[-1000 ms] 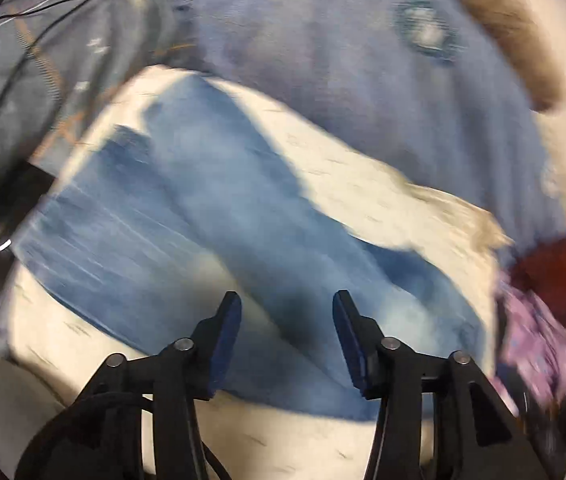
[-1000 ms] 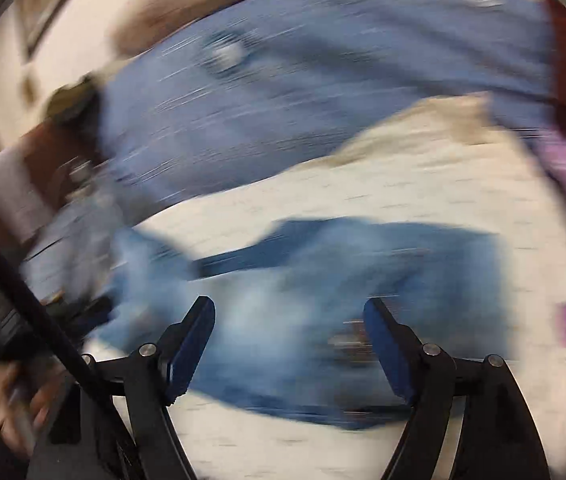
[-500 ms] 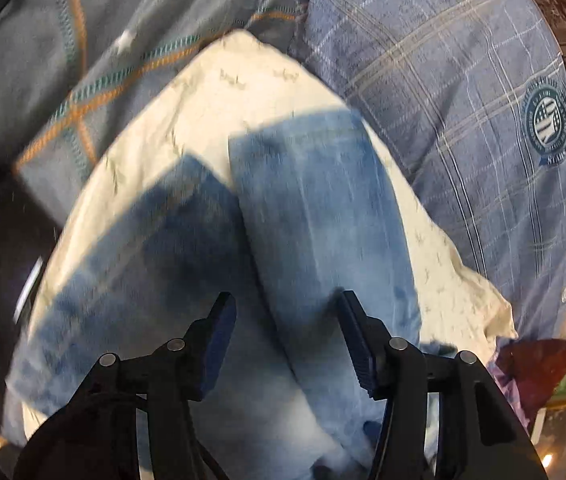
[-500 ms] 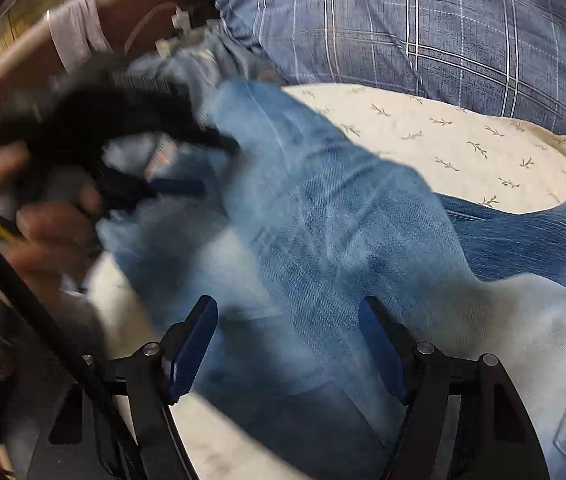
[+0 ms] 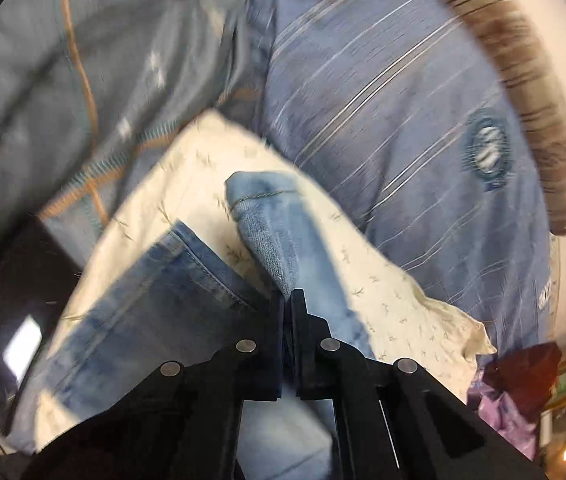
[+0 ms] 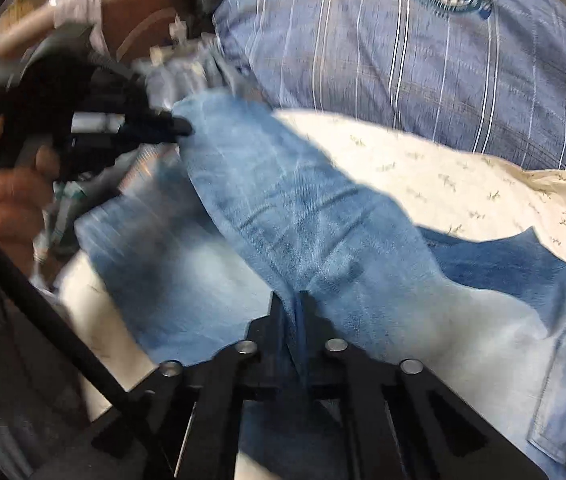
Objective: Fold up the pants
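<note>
The left gripper (image 5: 287,300) sits at the lower centre of the left wrist view with its 2 fingers closed together, clamping a fold of the jeans (image 5: 271,240) near the hem of 1 leg. That leg rises from the fingers toward the centre of the frame, its hem edge turned up, while the second leg (image 5: 155,300) lies flat in the lower left of the frame. The jeans rest on a cream patterned cloth (image 5: 383,292), which extends from the centre to the lower right. A blue striped pillow (image 5: 403,120) with a round emblem occupies the upper right, and a grey blanket (image 5: 83,80) with orange lines occupies the upper left. In the right wrist view, the right gripper (image 6: 291,308) at the lower centre has its 2 fingers closed on a ridge of the jeans (image 6: 303,220), which spread from the upper left to the lower right of the frame. The left gripper (image 6: 179,126) appears at the upper left of this view, pinching the far end of the same leg. The cream patterned cloth (image 6: 463,184) lies at the right, the blue striped pillow (image 6: 403,40) above it.
</note>
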Tool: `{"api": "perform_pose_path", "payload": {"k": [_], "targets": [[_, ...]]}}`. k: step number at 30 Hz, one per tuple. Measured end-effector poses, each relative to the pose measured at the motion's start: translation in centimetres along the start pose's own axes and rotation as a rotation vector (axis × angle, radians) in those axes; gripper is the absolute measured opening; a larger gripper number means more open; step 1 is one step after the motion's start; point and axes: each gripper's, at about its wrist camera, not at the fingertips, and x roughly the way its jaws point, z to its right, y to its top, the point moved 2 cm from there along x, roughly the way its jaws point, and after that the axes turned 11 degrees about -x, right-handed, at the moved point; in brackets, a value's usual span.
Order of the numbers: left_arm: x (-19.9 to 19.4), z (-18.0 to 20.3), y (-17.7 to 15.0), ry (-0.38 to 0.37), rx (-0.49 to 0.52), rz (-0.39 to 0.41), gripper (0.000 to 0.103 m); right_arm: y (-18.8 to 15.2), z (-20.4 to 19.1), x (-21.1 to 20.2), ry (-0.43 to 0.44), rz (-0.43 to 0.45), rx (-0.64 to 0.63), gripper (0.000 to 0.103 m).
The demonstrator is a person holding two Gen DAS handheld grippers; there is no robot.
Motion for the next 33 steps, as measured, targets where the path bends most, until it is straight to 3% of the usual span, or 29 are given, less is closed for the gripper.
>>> {"api": "perform_pose_path", "payload": {"k": [5,7,11,14,17,19,21,22,23,24,25,26,29,33], "targets": [[-5.1,-1.6,-3.7,-0.017,0.003,0.078,0.002,-0.2,-0.4,-4.8,0.070,0.076,0.023,0.003],[-5.6,-3.0,-5.4,0.052,0.000,0.098,0.002,-0.3,-0.5,-4.6,0.124,0.062,0.010,0.004],[-6.5,-4.5,-7.1,0.155,-0.062,0.066,0.001,-2.2,-1.4,-2.1,0.167,-0.066,-0.015,0.005],[-5.4,-3.5,-9.7,0.243,-0.038,0.095,0.002,-2.0,-1.5,-2.8,0.175,-0.069,-0.017,0.005],[-3.4,-3.3,-10.4,0.364,-0.020,0.090,0.003,-2.0,-1.4,-2.6,0.196,-0.099,-0.008,0.007],[-5.9,-5.5,-9.3,0.443,-0.010,0.101,0.003,-3.2,-1.3,-0.6,0.198,-0.156,0.018,0.011],[-6.9,-4.9,-9.3,0.480,0.016,0.109,0.005,-4.0,-1.1,0.4,0.218,-0.181,0.061,0.013],[-7.5,-4.4,-9.3,0.462,0.022,0.121,0.007,-4.0,-0.9,0.2,0.234,-0.175,0.082,0.020],[-8.4,-4.1,-9.6,0.420,0.029,0.138,0.015,-3.5,-0.5,-0.3,0.281,-0.170,0.108,0.029],[-9.6,-3.6,-10.1,0.365,0.034,0.157,0.021,-3.2,-0.1,-0.8,0.319,-0.157,0.131,0.052],[-10.7,-3.2,-10.5,0.320,0.036,0.178,0.040,-2.9,0.5,-1.7,0.339,-0.133,0.159,0.067],[-11.9,-2.5,-11.1,0.282,0.041,0.213,0.050,-2.7,1.2,-2.9,0.341,-0.100,0.186,0.070],[-13.8,-0.4,-12.8,0.235,0.114,0.283,0.051,-2.7,4.0,-6.0,0.346,-0.032,0.269,0.070],[-12.3,4.1,-16.8,0.173,0.285,0.182,0.050,-4.1,10.1,-10.8,0.238,0.068,0.421,0.072]]}}
